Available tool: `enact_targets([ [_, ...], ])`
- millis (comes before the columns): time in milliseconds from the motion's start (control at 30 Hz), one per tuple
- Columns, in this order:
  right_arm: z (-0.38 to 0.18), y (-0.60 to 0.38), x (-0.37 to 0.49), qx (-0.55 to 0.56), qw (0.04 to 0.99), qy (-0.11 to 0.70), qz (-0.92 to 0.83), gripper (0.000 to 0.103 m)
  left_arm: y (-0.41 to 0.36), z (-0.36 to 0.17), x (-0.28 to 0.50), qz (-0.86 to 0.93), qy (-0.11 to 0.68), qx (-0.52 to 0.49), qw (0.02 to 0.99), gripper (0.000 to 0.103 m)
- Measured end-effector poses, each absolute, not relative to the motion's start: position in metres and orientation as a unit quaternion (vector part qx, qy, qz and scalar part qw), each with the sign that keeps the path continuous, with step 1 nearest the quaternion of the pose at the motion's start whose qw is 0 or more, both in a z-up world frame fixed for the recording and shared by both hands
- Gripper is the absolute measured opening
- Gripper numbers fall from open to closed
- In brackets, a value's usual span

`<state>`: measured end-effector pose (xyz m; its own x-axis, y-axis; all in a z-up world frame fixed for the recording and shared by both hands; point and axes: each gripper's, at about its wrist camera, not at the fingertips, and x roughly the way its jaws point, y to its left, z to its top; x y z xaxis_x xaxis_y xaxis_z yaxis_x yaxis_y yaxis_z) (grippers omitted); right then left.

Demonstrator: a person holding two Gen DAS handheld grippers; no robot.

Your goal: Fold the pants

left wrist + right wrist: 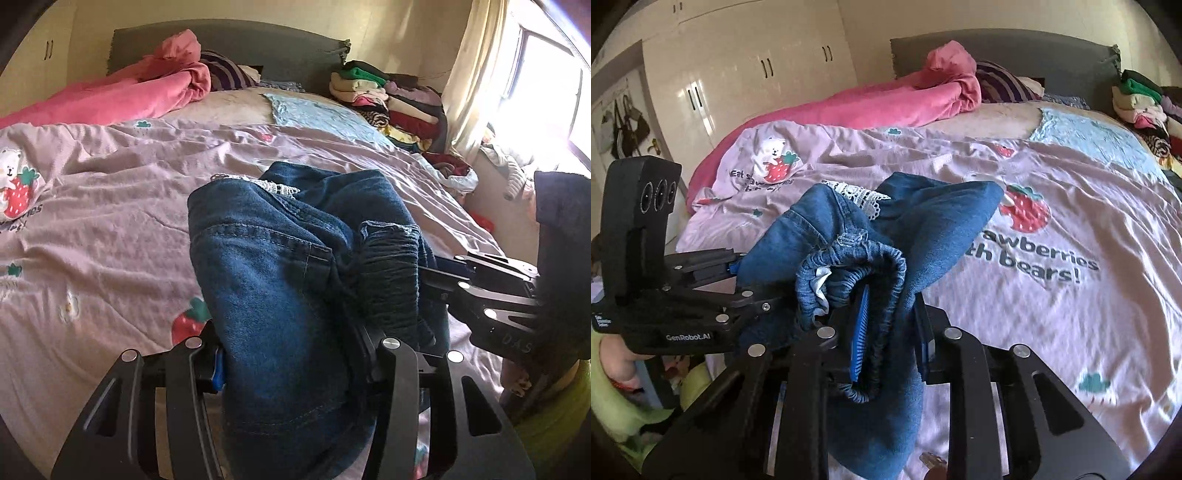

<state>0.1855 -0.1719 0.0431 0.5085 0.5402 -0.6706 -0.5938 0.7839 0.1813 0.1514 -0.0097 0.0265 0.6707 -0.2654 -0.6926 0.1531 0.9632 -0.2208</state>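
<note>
Both your grippers, left [291, 365] and right [890, 332], pinch the bunched jeans [280, 266] by the waistband, lifted over the quilt's [110, 192] near edge.

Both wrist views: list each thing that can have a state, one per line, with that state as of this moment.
Jeans: bunched, lifted off the bed, gripped at two places.
Left gripper: shut on the jeans.
Right gripper: shut on the jeans' elastic waistband.
Quilt: spread over the bed, wrinkled.
Pink blanket: crumpled near the headboard.
Clothes stack: folded and piled.
Wardrobe doors: closed.
</note>
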Motion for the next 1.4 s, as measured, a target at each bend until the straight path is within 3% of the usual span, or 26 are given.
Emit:
enact_targets([
  [367,0.029,-0.171,0.200,-0.031,0.864,0.387,0.319,0.016,-0.009,0.014,0.168,-0.110,0.399,-0.070,0.908,0.048],
  [567,0.010,-0.174,0.209,-0.045,0.864,0.412,0.285,0.018,-0.010,-0.003,0.176,-0.098,0.420,-0.062,0.900,0.057],
  [767,-0.010,-0.183,0.213,-0.051,0.864,0.437,0.244,0.036,-0.003,-0.020,0.178,-0.087,0.439,-0.066,0.892,0.068],
  [900,-0.018,-0.188,0.218,-0.044,0.861,0.450,0.233,0.042,-0.001,-0.027,0.178,-0.086,0.444,-0.070,0.889,0.073],
  [1400,-0.013,-0.193,0.215,-0.045,0.866,0.450,0.215,0.054,0.002,-0.029,0.173,-0.085,0.447,-0.084,0.887,0.078],
])
